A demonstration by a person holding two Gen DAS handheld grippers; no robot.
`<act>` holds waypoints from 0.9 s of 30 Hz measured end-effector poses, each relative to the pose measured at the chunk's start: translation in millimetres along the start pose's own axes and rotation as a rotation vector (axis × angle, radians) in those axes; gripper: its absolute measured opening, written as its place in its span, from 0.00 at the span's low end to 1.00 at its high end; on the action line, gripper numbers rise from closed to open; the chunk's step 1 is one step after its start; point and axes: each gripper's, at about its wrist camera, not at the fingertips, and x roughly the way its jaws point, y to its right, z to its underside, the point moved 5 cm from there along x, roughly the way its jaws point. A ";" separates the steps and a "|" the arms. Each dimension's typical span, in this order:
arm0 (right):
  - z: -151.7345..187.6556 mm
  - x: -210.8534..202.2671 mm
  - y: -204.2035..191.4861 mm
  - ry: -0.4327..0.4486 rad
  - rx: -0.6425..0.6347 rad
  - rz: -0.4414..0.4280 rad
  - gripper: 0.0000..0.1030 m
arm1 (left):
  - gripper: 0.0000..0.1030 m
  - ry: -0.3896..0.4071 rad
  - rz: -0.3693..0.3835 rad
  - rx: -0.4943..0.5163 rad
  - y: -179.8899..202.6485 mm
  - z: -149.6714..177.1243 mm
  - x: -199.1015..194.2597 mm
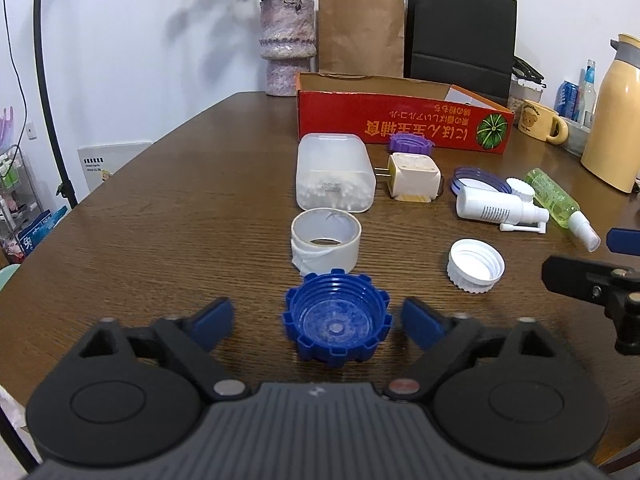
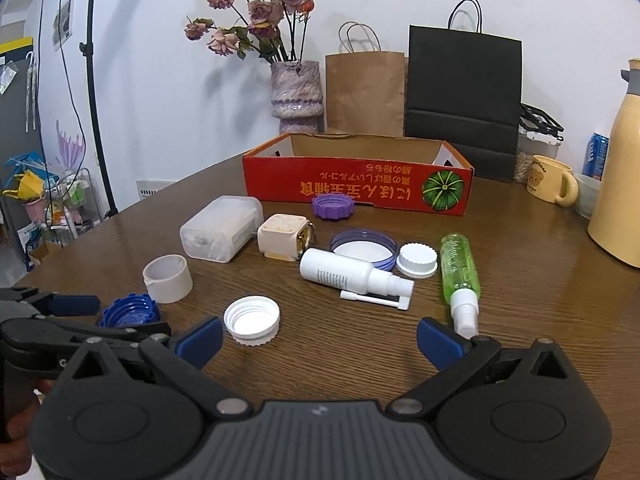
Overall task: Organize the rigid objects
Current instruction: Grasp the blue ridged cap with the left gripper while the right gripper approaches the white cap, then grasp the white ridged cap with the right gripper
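The blue cap (image 1: 337,320) lies open side up on the wooden table (image 1: 180,184), between the spread pads of the left gripper (image 1: 318,320), neither pad touching it. Just beyond the blue cap stands a white tape roll (image 1: 326,245); to its right, a white cap (image 1: 475,266).

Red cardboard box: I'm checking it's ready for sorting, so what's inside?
The red cardboard box shows only bare brown inner walls; its floor is hidden behind the front wall.

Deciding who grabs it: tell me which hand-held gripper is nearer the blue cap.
Left. The left hand-held gripper straddles the blue cap, open fingers either side without touching. The right hand-held gripper sits off to the cap's right, open over bare table.
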 end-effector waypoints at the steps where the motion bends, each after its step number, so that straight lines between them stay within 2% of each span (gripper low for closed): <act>1: -0.3 1.6 -1.2 -0.002 0.000 -0.002 1.00 | 0.77 0.002 0.000 0.002 -0.1 0.1 0.6; 2: -0.4 3.0 -2.4 -0.003 0.000 -0.003 1.00 | 0.74 0.010 -0.001 0.006 -0.3 -0.4 0.1; 4: -0.6 6.1 -4.6 -0.008 -0.001 -0.005 1.00 | 0.59 0.019 0.012 0.005 -1.2 -1.4 -0.6; 6: -0.9 9.6 -7.1 -0.014 -0.003 -0.007 1.00 | 0.54 0.024 0.021 0.004 -2.3 -2.0 -0.7; 19: -0.6 37.6 -25.8 -0.067 -0.038 -0.016 1.00 | 0.54 0.069 0.050 0.006 -16.5 -8.0 -8.2; 27: -5.2 54.1 -37.6 -0.085 -0.068 -0.028 0.93 | 0.54 0.087 0.028 -0.025 -32.5 -14.8 -10.0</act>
